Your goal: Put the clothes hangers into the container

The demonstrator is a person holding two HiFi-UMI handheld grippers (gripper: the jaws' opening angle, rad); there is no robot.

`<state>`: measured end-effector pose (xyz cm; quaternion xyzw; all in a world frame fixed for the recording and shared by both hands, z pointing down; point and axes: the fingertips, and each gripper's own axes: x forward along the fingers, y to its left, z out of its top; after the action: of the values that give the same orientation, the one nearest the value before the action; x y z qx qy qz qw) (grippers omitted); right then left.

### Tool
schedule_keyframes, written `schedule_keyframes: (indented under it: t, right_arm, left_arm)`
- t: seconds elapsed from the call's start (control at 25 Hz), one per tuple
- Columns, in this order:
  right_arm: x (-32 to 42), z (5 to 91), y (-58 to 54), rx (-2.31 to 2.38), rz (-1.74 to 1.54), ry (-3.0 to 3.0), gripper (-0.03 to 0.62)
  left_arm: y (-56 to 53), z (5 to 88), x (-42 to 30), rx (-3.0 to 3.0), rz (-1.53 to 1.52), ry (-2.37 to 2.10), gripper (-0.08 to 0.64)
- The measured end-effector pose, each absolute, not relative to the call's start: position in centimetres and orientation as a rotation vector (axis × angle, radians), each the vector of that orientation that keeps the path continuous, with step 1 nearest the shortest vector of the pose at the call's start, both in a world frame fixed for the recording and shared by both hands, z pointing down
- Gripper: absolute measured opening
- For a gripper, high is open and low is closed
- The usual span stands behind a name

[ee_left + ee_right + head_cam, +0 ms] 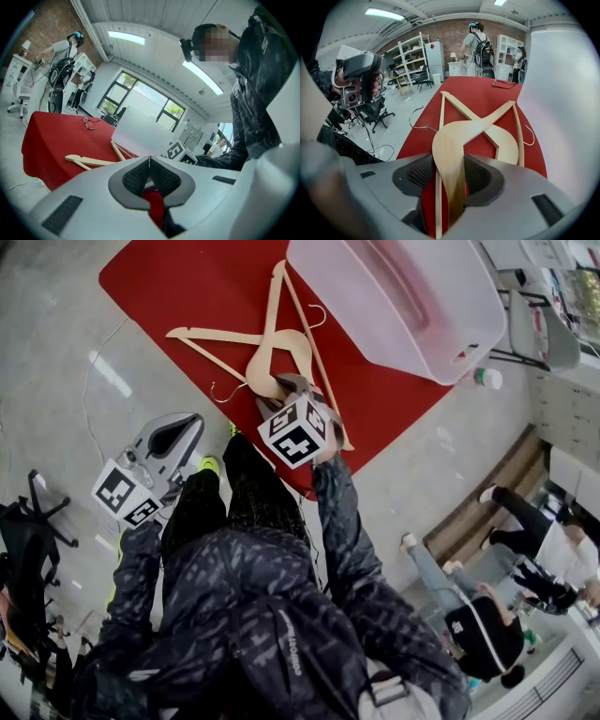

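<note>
As a person in a dark patterned jacket leans over a red table [169, 287], the right gripper [449, 171] is clamped on the curved shoulder of a pale wooden hanger [450, 140], a ribbed pad pressing against either side of the wood. The rest of that hanger stretches away ahead of the gripper, flat on the red surface, and crosses a second wooden hanger [506, 145] just beyond the jaws; a wire hook curls out to either side of the pair. The translucent plastic container [403, 296] stands further ahead and to the right of the right gripper, on the far side of the hangers, with no hanger visible inside it.

The left gripper [149, 173] is held back and to the left of the right one, off the table edge and over the pale floor [56, 352], its jaws together so that the dark pads meet in a thin seam with nothing between them.

Each gripper carries a white cube [298, 430] printed with black square markers, which are patterns, not words. White lettering on a strap [286, 648] at the person's shoulder is too small to read.

Straight ahead of the right gripper, past the far end of the table, a person wearing a backpack [478, 42] stands facing a brick wall.
</note>
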<state>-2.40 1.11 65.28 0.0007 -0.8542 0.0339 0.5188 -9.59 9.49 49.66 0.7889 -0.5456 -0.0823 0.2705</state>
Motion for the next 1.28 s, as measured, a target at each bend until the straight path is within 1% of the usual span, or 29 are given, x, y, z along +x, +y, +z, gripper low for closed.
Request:
schedule_keyframes:
  t: [0.64, 0.92, 1.28]
  right_arm:
    - [-1.5, 61.3, 1.6, 0.034, 0.073, -2.091, 0.199]
    - [-1.2, 59.7, 2.2, 0.025, 0.014, -2.093, 0.199]
    - [-1.1, 55.6, 2.3, 0.021, -0.029, -2.104, 0.199]
  left_arm:
    - [9.8, 48.6, -8.3, 2.160, -0.224, -1.470, 0.012]
    - [10.6, 48.0, -8.0, 2.170, -0.228, -1.490, 0.012]
    - [10.1, 45.8, -8.3, 2.199, -0.222, -1.521, 0.012]
